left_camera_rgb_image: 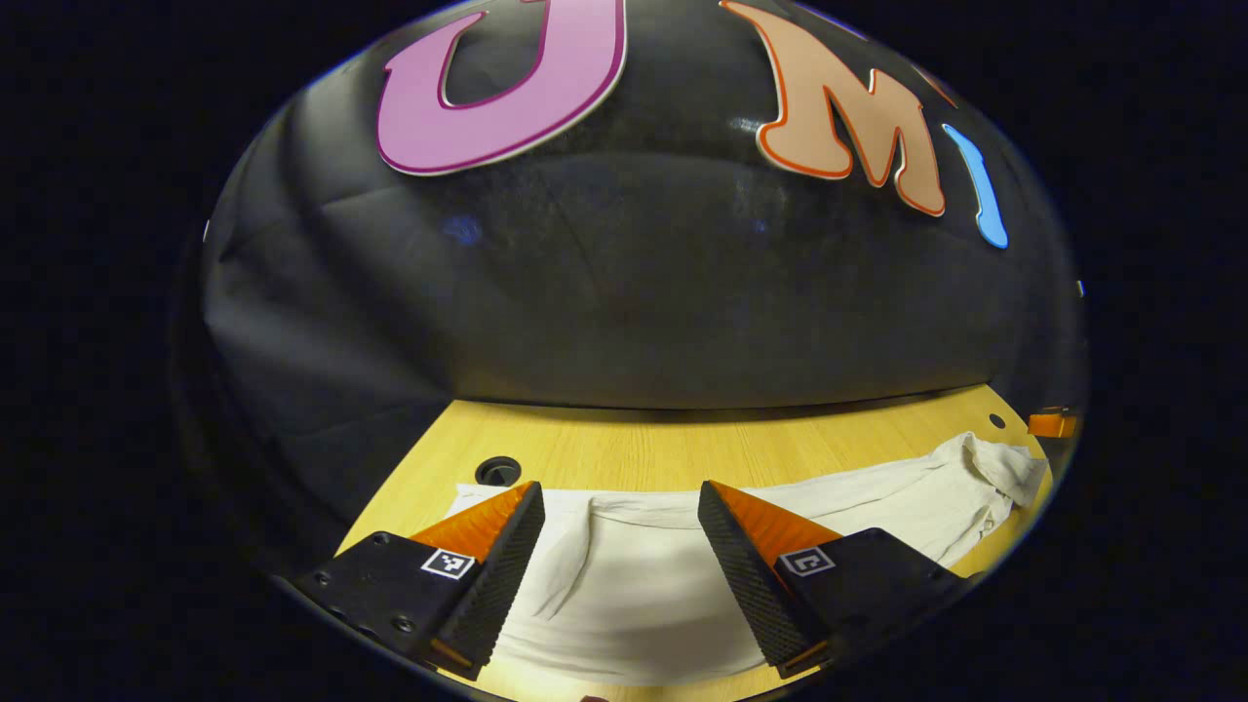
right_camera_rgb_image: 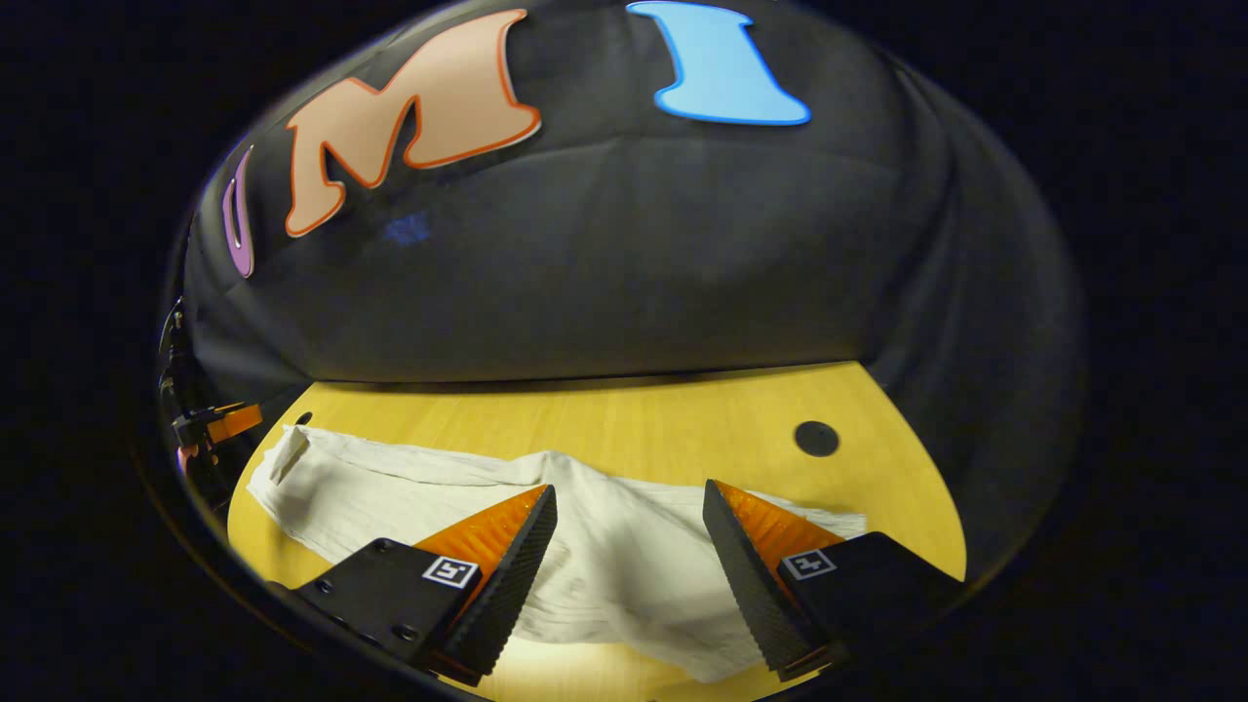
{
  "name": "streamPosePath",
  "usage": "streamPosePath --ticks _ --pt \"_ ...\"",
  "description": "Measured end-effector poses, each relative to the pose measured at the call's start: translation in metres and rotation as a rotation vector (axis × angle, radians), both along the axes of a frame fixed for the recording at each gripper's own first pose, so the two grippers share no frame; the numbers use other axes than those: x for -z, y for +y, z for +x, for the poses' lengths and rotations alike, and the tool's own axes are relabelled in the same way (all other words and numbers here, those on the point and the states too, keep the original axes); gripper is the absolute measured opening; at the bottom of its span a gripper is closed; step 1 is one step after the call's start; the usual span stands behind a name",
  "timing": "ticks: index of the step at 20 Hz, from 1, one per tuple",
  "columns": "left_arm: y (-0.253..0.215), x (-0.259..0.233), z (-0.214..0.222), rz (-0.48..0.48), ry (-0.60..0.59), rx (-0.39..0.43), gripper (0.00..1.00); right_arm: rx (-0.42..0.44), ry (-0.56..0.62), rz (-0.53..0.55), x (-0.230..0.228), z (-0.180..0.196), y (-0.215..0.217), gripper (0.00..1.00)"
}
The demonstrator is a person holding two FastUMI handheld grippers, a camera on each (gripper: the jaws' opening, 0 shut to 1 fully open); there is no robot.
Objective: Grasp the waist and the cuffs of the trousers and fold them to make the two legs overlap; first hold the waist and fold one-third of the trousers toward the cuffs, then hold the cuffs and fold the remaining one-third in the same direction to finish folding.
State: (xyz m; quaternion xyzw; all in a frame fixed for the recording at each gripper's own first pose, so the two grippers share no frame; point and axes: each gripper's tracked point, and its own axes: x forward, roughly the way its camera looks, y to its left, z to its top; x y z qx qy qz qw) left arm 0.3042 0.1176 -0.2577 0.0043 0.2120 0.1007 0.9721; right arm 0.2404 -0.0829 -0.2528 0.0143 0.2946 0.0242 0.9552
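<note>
White trousers (left_camera_rgb_image: 643, 585) lie spread lengthwise on the wooden table (left_camera_rgb_image: 643, 448). In the left gripper view my left gripper (left_camera_rgb_image: 621, 502) hovers open just above one end of the cloth, with nothing between its fingers; the far end bunches up at the right (left_camera_rgb_image: 994, 468). In the right gripper view my right gripper (right_camera_rgb_image: 629, 507) is open over the other end of the trousers (right_camera_rgb_image: 624, 565), fabric showing between the fingers. The cloth stretches away to a crumpled end at the left (right_camera_rgb_image: 292, 458), where the left gripper (right_camera_rgb_image: 210, 429) shows small at the table's edge.
Black cloth wall stands close behind the table's far edge. A round cable hole (left_camera_rgb_image: 498, 471) sits near the cloth's left end, another hole (right_camera_rgb_image: 816, 439) lies beyond the right end. A small hole (left_camera_rgb_image: 996, 421) and the other gripper's tip (left_camera_rgb_image: 1053, 424) show at far right.
</note>
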Motion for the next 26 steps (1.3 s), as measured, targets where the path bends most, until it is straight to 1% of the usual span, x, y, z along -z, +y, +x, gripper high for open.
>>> streamPosePath --ticks 1,2,3,4,5,6,7,8,9,10,11,12,14,15,16,17,18,20,21,22,23,24,25,26 --pt "-0.003 -0.009 -0.008 -0.002 -0.010 -0.010 0.94 0.031 -0.008 -0.009 -0.004 -0.007 -0.020 0.97" --pt "-0.004 -0.013 -0.018 -0.011 -0.016 -0.023 0.97 0.060 -0.009 -0.017 -0.006 -0.015 -0.041 0.96" --pt "-0.004 -0.017 -0.028 -0.020 -0.023 -0.039 0.97 0.088 -0.001 -0.021 -0.005 -0.023 -0.060 0.96" --pt "-0.004 -0.021 -0.044 -0.026 -0.030 -0.053 0.97 0.113 0.009 -0.015 -0.003 -0.032 -0.075 0.93" --pt "-0.005 -0.025 -0.056 -0.030 -0.038 -0.068 0.97 0.139 0.022 -0.004 0.002 -0.039 -0.089 0.97" --pt "-0.005 -0.027 -0.069 -0.032 -0.043 -0.080 0.97 0.162 0.034 0.006 0.010 -0.047 -0.100 0.97" --pt "-0.005 -0.029 -0.083 -0.033 -0.043 -0.094 0.96 0.180 0.051 0.014 0.017 -0.056 -0.112 0.93" --pt "-0.005 -0.031 -0.097 -0.034 -0.047 -0.106 0.96 0.194 0.071 0.022 0.026 -0.062 -0.121 0.97" --pt "-0.006 -0.032 -0.107 -0.034 -0.045 -0.117 0.96 0.207 0.092 0.034 0.037 -0.066 -0.127 0.93" --pt "-0.007 -0.031 -0.117 -0.034 -0.040 -0.131 0.96 0.220 0.110 0.057 0.048 -0.068 -0.132 0.97" --pt "-0.008 -0.031 -0.125 -0.036 -0.036 -0.142 0.96 0.232 0.125 0.090 0.056 -0.070 -0.136 0.93" --pt "-0.010 -0.030 -0.131 -0.038 -0.034 -0.151 0.96 0.243 0.137 0.128 0.063 -0.073 -0.137 0.97" --pt "-0.012 -0.031 -0.139 -0.035 -0.030 -0.168 0.95 0.263 0.159 0.212 0.073 -0.074 -0.139 0.97" --pt "-0.014 -0.032 -0.140 -0.035 -0.033 -0.171 0.96 0.272 0.170 0.251 0.077 -0.073 -0.138 0.94" --pt "-0.017 -0.036 -0.141 -0.043 -0.044 -0.172 0.96 0.280 0.176 0.284 0.082 -0.073 -0.137 0.93" --pt "-0.020 -0.039 -0.141 -0.053 -0.055 -0.171 0.95 0.287 0.184 0.316 0.086 -0.072 -0.136 0.93" --pt "-0.024 -0.039 -0.140 -0.055 -0.060 -0.170 0.95 0.295 0.191 0.347 0.092 -0.071 -0.133 0.97" --pt "-0.029 -0.040 -0.140 -0.054 -0.060 -0.172 0.94 0.301 0.200 0.412 0.098 -0.072 -0.128 0.96" --pt "-0.031 -0.040 -0.140 -0.060 -0.063 -0.170 0.94 0.316 0.180 0.434 0.098 -0.069 -0.129 0.86" --pt "-0.034 -0.039 -0.138 -0.065 -0.063 -0.169 0.94 0.324 0.192 0.450 0.101 -0.069 -0.131 0.83" --pt "-0.037 -0.040 -0.138 -0.070 -0.065 -0.168 0.94 0.331 0.199 0.472 0.101 -0.070 -0.130 0.78" --pt "-0.038 -0.039 -0.138 -0.075 -0.065 -0.168 0.94 0.343 0.214 0.495 0.105 -0.070 -0.130 0.76" --pt "-0.039 -0.039 -0.137 -0.078 -0.065 -0.170 0.95 0.354 0.223 0.521 0.105 -0.071 -0.129 0.60" --pt "-0.040 -0.037 -0.136 -0.079 -0.064 -0.171 0.94 0.368 0.216 0.541 0.104 -0.069 -0.129 0.55"
